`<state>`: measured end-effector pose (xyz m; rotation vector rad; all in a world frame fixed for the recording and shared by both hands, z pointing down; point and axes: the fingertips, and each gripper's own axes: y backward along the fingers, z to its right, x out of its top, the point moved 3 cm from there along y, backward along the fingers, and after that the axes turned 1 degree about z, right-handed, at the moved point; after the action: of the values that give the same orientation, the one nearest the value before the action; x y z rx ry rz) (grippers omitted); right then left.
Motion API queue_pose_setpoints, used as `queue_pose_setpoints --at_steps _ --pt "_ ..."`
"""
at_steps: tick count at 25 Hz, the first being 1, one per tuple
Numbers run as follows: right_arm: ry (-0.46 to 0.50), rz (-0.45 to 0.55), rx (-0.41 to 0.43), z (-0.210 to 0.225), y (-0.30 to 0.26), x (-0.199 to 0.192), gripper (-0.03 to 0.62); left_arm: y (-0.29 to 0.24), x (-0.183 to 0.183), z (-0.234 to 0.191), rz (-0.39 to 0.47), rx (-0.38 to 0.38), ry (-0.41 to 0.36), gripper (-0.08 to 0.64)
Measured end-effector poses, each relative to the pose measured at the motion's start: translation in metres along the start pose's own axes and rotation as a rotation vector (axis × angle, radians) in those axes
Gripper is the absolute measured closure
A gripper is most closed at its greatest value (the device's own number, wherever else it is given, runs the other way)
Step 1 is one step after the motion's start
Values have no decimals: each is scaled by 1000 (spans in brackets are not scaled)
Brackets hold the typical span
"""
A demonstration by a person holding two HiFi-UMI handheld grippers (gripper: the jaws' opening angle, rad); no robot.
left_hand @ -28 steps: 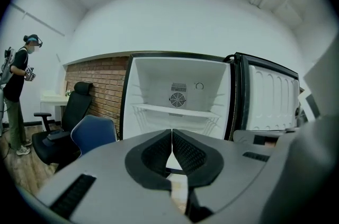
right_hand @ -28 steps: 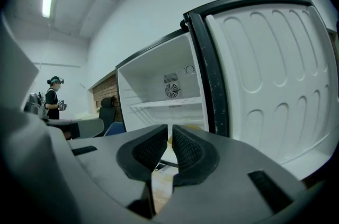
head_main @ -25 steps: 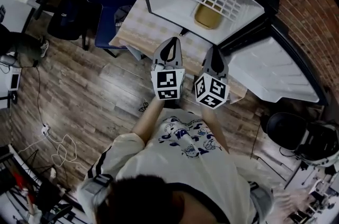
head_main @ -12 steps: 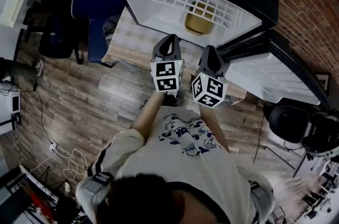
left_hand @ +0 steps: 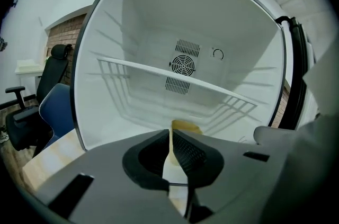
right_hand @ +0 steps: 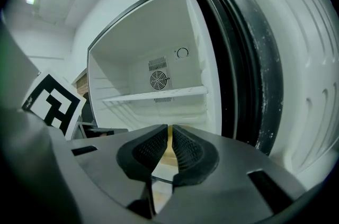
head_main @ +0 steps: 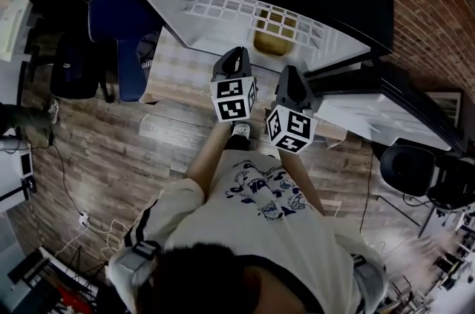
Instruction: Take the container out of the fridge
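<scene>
While both grippers stand outside the cabinet, the container (head_main: 272,40) sits inside the fridge (head_main: 185,17), on the compartment floor under the wire shelf (head_main: 223,7). It is untouched and well clear of either tool.

Left gripper (head_main: 237,57): jaws drawn almost together, only a thin slit betw. them, nothing gripped. Its own view confirms this, with the left gripper (left_hand: 170,134) aimed into the open compartment and the yellow container (left_hand: 186,126) showing just above the jaw tips, a little to the right of the slit.

Right gripper (head_main: 291,75): same condition, jaws nearly closed, empty. In the right gripper view the right gripper (right_hand: 170,130) points at the cabinet opening beside the door (right_hand: 275,59). A yellow sliver shows through the slit, prob. the container, but too little is visible to be sure.

Key relation: the container lies straight ahead of both tools and deeper in, approx. between their two lines. In the head view it is closer to the right gripper's side, twd. the door hinge, so I judge the right gripper the nearer. Both must travel fwd. under the shelf.

Long axis: outline reads roughly square from above, partly screened by shelf wires. Cannot tell which way it runs.

Assessment: approach stage, no grasp made. Jaws as they stand are too narrow to take a wall or rim and would need opening first. Risk: low clearance under the shelf.
</scene>
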<state>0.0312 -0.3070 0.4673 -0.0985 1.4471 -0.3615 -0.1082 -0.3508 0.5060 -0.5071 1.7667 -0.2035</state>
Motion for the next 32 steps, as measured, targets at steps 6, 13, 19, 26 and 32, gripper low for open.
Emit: queue_pose_setpoints --at_steps 6,13,19,26,32 --pt "-8 -16 -17 3 -8 -2 543 -23 -6 5 -48 -39 13 538" --pt "-4 -28 -22 3 -13 -5 543 -46 -17 6 -98 -67 49 538" --pt "-4 -36 -35 9 -17 -8 543 -63 -30 5 -149 -73 79 476" --pt "-5 -45 -39 12 -20 -9 543 -79 -39 6 -197 -81 82 451" --pt "-2 -53 -36 12 -22 -10 543 -91 -43 6 -218 -77 97 449"
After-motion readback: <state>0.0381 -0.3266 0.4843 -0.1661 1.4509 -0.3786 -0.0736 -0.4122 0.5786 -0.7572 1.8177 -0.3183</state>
